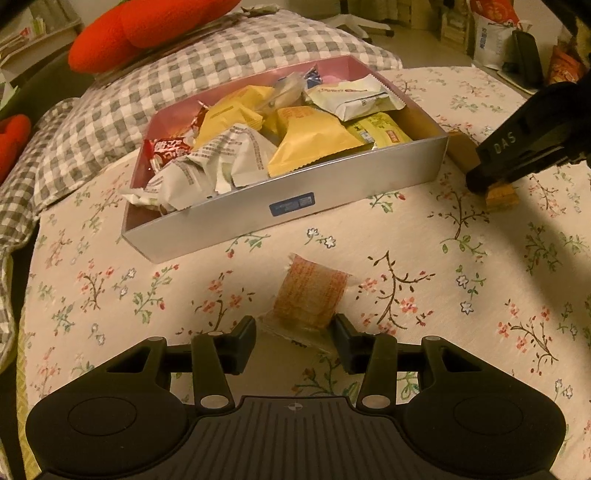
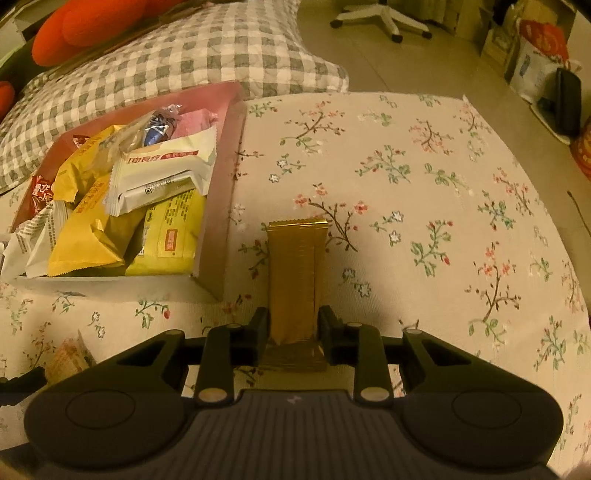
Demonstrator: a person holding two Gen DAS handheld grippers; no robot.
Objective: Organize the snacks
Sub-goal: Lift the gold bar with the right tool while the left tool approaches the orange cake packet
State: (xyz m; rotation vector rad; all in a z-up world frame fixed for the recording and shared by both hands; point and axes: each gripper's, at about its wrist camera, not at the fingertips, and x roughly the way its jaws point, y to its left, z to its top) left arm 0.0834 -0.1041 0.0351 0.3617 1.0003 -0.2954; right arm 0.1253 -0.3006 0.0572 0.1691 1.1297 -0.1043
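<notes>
On the flower-printed cloth [image 1: 406,236] sits a shallow silver-sided box with a pink inside [image 1: 291,206], heaped with yellow, white and red snack packets [image 1: 258,136]. Just in front of it lies a small clear-wrapped orange biscuit [image 1: 308,295], its near end between the fingers of the left gripper [image 1: 295,334]; the pads stand narrowly at either side of the wrapper, and I cannot tell whether they press it. To the right of the box, the right gripper [image 2: 291,328] is clamped on the near end of a long gold foil-wrapped bar [image 2: 295,273], which lies flat on the cloth and points away from it. Behind the box rest a grey-checked quilt [image 1: 207,62] and a red plush cushion [image 1: 140,26].
</notes>
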